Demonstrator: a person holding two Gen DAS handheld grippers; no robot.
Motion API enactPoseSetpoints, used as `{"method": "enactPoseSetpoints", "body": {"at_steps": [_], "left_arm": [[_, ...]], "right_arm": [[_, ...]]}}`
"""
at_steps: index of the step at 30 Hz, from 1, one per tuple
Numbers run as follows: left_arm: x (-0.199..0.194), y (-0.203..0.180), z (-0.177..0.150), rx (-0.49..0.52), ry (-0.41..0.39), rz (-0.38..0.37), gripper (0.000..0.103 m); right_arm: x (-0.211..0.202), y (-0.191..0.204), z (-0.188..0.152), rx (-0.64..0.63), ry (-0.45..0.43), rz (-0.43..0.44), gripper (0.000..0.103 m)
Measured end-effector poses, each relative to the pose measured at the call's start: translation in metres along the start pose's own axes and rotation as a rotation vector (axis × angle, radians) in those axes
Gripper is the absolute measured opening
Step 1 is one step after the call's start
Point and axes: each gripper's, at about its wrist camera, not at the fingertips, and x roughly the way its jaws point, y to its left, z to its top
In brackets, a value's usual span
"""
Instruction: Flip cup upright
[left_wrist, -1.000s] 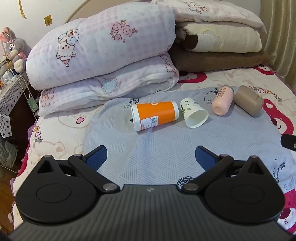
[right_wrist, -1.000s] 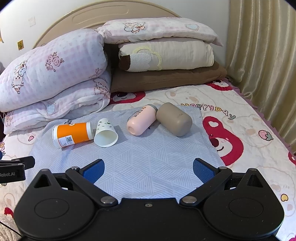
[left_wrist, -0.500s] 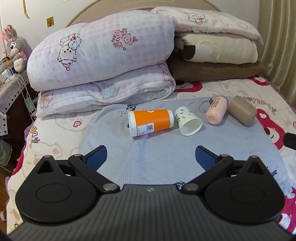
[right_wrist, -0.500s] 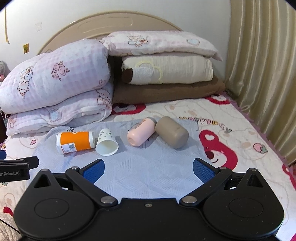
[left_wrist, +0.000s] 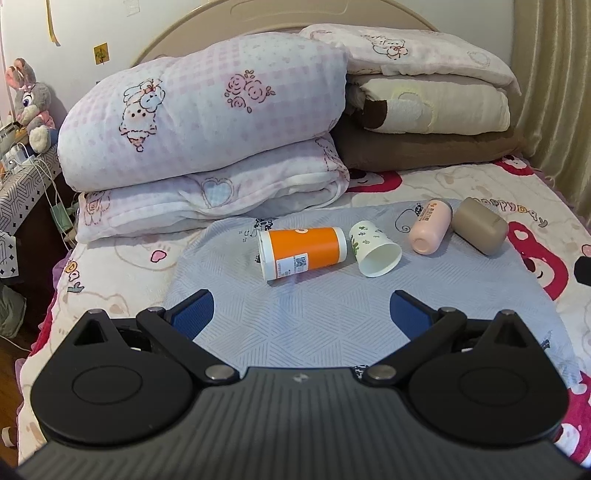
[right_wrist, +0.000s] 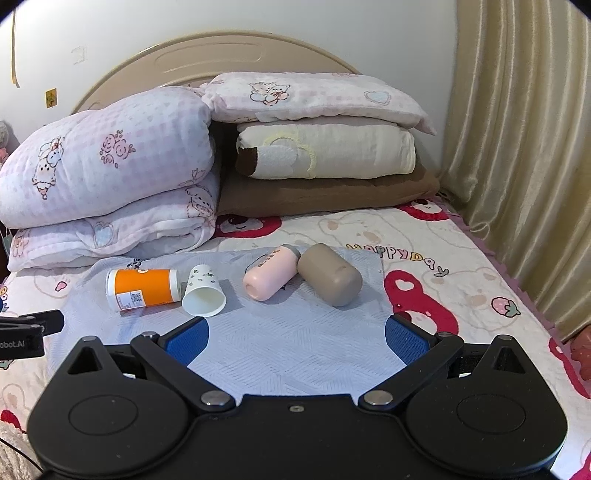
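Several cups lie on their sides on a grey mat (left_wrist: 332, 317) on the bed. An orange cup (left_wrist: 303, 251) (right_wrist: 144, 290) lies at the left, a white paper cup (left_wrist: 375, 249) (right_wrist: 203, 295) beside it with its mouth toward me. A pink cup (left_wrist: 430, 227) (right_wrist: 271, 273) and a taupe cup (left_wrist: 480, 230) (right_wrist: 330, 275) lie to the right, touching. My left gripper (left_wrist: 301, 314) is open and empty, well short of the cups. My right gripper (right_wrist: 295, 339) is open and empty, also short of them.
Folded pink quilts (left_wrist: 203, 129) and stacked pillows (right_wrist: 325, 147) fill the bed's head behind the mat. A curtain (right_wrist: 524, 147) hangs at the right. A side table with a plush rabbit (left_wrist: 31, 107) stands at the left. The left gripper's body (right_wrist: 26, 332) shows at the right view's left edge.
Both grippers have pulled back and risen, so the cups look smaller and farther away. The cups have not moved. Both grippers stay open.
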Motion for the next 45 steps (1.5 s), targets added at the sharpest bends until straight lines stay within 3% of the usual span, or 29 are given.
{"method": "enactPoseSetpoints", "body": {"at_steps": [21, 35, 38, 45], "left_arm": [[-0.001, 0.0, 0.003, 0.003, 0.035, -0.012, 0.103], [0.006, 0.019, 0.009, -0.034, 0.066, -0.035, 0.103], [0.014, 0.032, 0.016, -0.087, 0.075, -0.057, 0.103], [0.029, 0.064, 0.042, -0.181, 0.006, -0.038, 0.103]], "right_arm": [[0.003, 0.002, 0.0, -0.003, 0.025, 0.033, 0.103], [0.0, 0.003, 0.014, -0.035, 0.011, 0.007, 0.103], [-0.002, 0.007, 0.024, -0.082, -0.015, 0.096, 0.103], [0.014, 0.026, 0.076, -0.238, -0.077, 0.481, 0.103]]}}
